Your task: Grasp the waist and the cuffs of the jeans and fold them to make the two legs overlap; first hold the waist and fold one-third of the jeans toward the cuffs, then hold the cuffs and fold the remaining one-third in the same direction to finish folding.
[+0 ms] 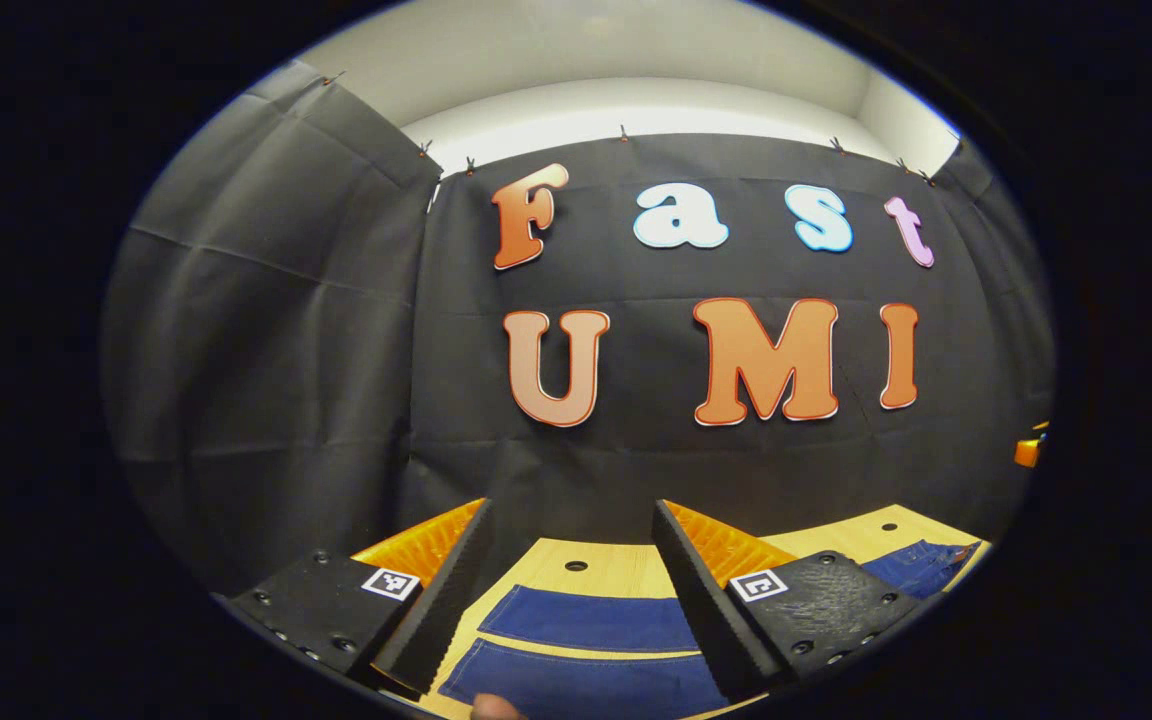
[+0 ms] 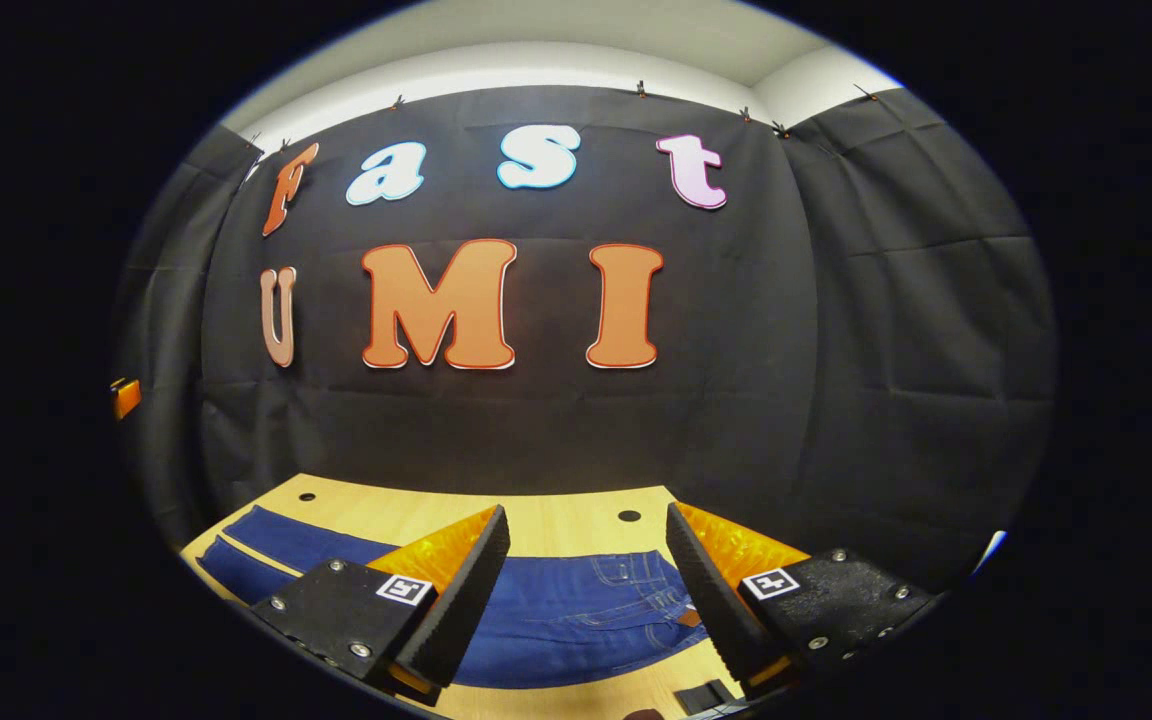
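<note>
left gripper view: left gripper (image 1: 571, 600) hangs above the wooden table (image 1: 616, 565), its fingers spread wide with nothing between them; below lie the two cuffs of the jeans (image 1: 591, 620), side by side with a strip of table between.
right gripper view: right gripper (image 2: 586, 595) is likewise parted and empty, over the waist end of the jeans (image 2: 576, 610), where pockets and stitching show.
jeans: flat on the table, legs not yet overlapped, waist toward the right gripper, cuffs toward the left.
stage: judged the very start; no fold made.
risk: pinching one layer only would let the fabric below drag and bunch.
risk: uneven lifting at the two ends could skew the legs, so the later thirds fold crooked.
small dark object (image 2: 701, 695): near the table's front edge; cannot tell what it is.
</note>
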Demonstrator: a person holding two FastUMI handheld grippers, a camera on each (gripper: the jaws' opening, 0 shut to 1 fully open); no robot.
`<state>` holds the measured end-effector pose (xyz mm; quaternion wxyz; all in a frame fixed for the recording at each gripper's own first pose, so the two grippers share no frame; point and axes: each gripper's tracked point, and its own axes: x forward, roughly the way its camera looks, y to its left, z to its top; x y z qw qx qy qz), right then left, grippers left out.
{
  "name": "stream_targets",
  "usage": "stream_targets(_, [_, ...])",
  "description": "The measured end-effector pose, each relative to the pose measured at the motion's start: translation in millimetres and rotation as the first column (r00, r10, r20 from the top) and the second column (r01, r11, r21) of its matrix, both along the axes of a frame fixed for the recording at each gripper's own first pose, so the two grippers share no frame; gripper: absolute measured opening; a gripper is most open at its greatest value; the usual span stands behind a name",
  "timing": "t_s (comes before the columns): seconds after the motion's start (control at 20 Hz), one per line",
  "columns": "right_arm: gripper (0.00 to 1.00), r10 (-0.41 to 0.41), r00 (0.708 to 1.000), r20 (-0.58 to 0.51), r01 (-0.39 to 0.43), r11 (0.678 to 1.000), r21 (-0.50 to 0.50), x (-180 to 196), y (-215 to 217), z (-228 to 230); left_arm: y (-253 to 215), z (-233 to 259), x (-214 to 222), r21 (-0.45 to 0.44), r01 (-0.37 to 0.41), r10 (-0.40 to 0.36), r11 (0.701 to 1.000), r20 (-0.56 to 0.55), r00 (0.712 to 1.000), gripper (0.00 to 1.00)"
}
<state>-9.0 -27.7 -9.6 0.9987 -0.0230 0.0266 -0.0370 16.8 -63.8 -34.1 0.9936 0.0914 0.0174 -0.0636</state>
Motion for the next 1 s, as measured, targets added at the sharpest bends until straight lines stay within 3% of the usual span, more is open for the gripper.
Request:
stream_targets(0.3, [1.00,0.024,1.000,-0.020,-0.023,0.998,0.051,8,11,-7,16,-2,-6,0.079,-0.033,0.032,0.996,0.012,0.999,0.98])
stream_targets(0.55, [0.97,0.053,0.996,-0.070,-0.051,0.998,0.022,10,24,-27,29,-41,-6,0.248,-0.007,0.016,0.969,-0.035,0.999,1.00])
stream_targets(0.6, [1.00,0.056,0.995,-0.084,-0.055,0.998,0.023,11,26,-32,34,-56,-6,0.299,0.005,0.012,0.954,-0.055,0.998,1.00])
stream_targets(0.7, [0.97,0.059,0.992,-0.115,-0.056,0.998,0.034,11,27,-43,40,-86,-6,0.395,0.043,-0.003,0.918,-0.100,0.995,1.00])
stream_targets(0.8, [0.97,0.058,0.988,-0.141,-0.052,0.998,0.043,9,27,-52,44,-115,-7,0.490,0.101,-0.026,0.866,-0.157,0.987,1.00])
stream_targets(1.0, [0.97,0.052,0.981,-0.188,-0.049,0.999,0.023,7,26,-68,37,-178,-17,0.638,0.295,-0.122,0.711,-0.301,0.946,0.98])
